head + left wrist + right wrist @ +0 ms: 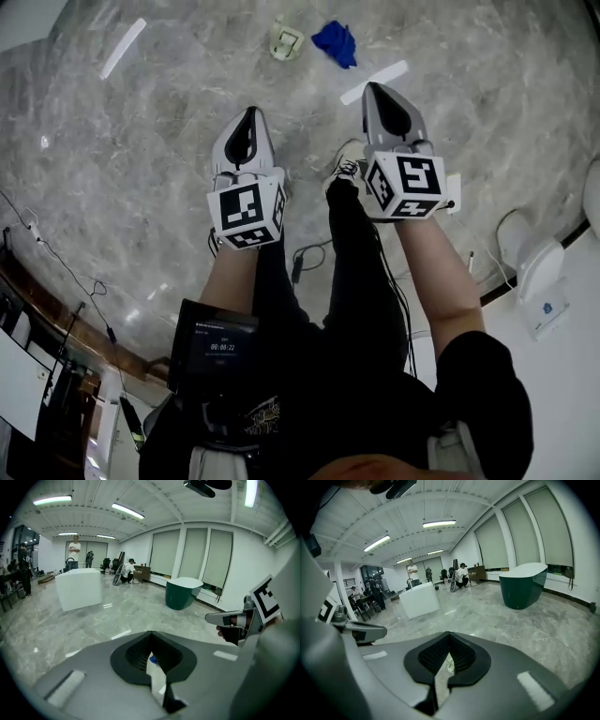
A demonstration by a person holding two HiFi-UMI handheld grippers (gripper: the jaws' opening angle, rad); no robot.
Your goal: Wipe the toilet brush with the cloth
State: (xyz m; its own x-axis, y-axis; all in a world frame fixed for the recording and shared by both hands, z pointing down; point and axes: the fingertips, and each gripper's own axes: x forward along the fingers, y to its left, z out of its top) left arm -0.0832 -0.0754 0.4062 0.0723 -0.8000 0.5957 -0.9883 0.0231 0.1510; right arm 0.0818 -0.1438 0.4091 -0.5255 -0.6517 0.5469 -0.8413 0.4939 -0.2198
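Note:
In the head view, the blue cloth [335, 42] lies crumpled on the marble floor far ahead. The pale green-white toilet brush [286, 40] lies just left of it. Both grippers are held high above the floor, well short of them. My left gripper [251, 112] has its jaws meeting at the tips with nothing between them. My right gripper [374, 88] is shut and empty too. Through the left gripper's [149, 633] jaw gap a bit of blue cloth [152, 658] shows far below. The right gripper's [449, 633] gap shows a pale bit of the brush [449, 665].
White tape strips [123, 47] [375, 82] mark the floor. Cables [309, 255] trail by my feet, and a white unit [542, 281] stands at the right. A green tub [523, 585], a white block [78, 588] and several people are farther off in the room.

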